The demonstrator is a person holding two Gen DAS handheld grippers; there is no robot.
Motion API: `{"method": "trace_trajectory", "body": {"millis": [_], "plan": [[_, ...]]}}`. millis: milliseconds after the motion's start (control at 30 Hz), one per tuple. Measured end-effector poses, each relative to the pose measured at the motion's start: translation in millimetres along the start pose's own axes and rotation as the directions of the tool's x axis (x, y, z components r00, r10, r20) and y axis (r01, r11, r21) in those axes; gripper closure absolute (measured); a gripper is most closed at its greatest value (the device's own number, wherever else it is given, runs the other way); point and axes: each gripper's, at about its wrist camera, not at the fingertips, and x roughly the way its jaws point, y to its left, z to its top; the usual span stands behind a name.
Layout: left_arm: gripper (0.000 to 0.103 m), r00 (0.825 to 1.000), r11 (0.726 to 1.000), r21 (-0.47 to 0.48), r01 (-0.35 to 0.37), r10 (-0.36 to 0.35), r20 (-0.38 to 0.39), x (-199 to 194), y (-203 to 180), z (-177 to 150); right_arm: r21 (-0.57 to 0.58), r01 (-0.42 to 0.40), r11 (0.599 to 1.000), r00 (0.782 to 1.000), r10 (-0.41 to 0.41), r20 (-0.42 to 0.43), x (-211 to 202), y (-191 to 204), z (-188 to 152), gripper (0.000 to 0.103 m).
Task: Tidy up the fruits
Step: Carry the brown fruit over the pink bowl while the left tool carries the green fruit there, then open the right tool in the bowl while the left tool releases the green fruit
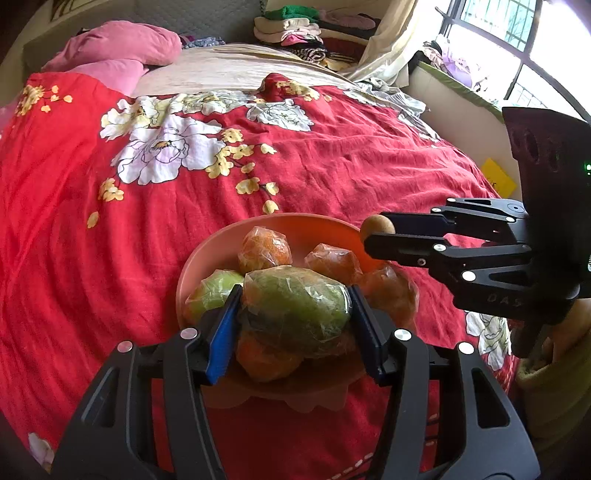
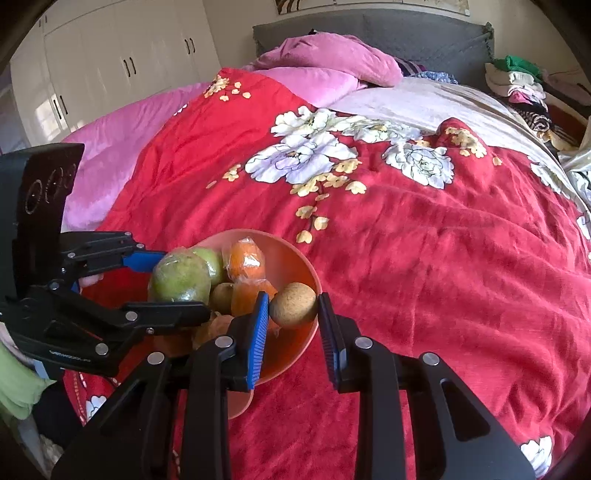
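Note:
An orange-pink bowl (image 1: 207,251) (image 2: 299,258) sits on the red flowered bedspread (image 1: 332,166), piled with plastic-wrapped oranges (image 1: 264,251) and green fruit. My left gripper (image 1: 294,295) (image 2: 183,282) is shut on a wrapped green fruit (image 1: 299,310) (image 2: 179,277), just above the pile. My right gripper (image 2: 293,297) (image 1: 375,229) is shut on a small round brown fruit (image 2: 293,304) (image 1: 376,226) over the bowl's right rim. Another green fruit (image 1: 212,291) and a smaller brownish fruit (image 2: 221,295) lie in the bowl.
The bedspread stretches away beyond the bowl. A pink quilt (image 1: 122,48) lies at the head of the bed and folded clothes (image 1: 291,29) are stacked at the far right. White wardrobe doors (image 2: 122,62) stand to the left, a window (image 1: 517,40) to the right.

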Motion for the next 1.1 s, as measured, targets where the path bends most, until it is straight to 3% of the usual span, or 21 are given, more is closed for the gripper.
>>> {"method": "trace_trajectory", "body": {"millis": [833, 1100], "plan": [[0.055, 1.0, 1.0, -0.001, 0.002, -0.002, 0.0, 1.1, 0.3, 0.1, 0.03, -0.007, 1.0, 1.0, 0.007, -0.012, 5.3, -4.3, -1.1, 0.076], [0.05, 1.0, 1.0, -0.006, 0.003, -0.003, 0.006, 0.6, 1.0, 2.0, 0.038, 0.002, 0.999, 1.0, -0.003, 0.01, -2.3, -6.2, 0.0, 0.069]]}}
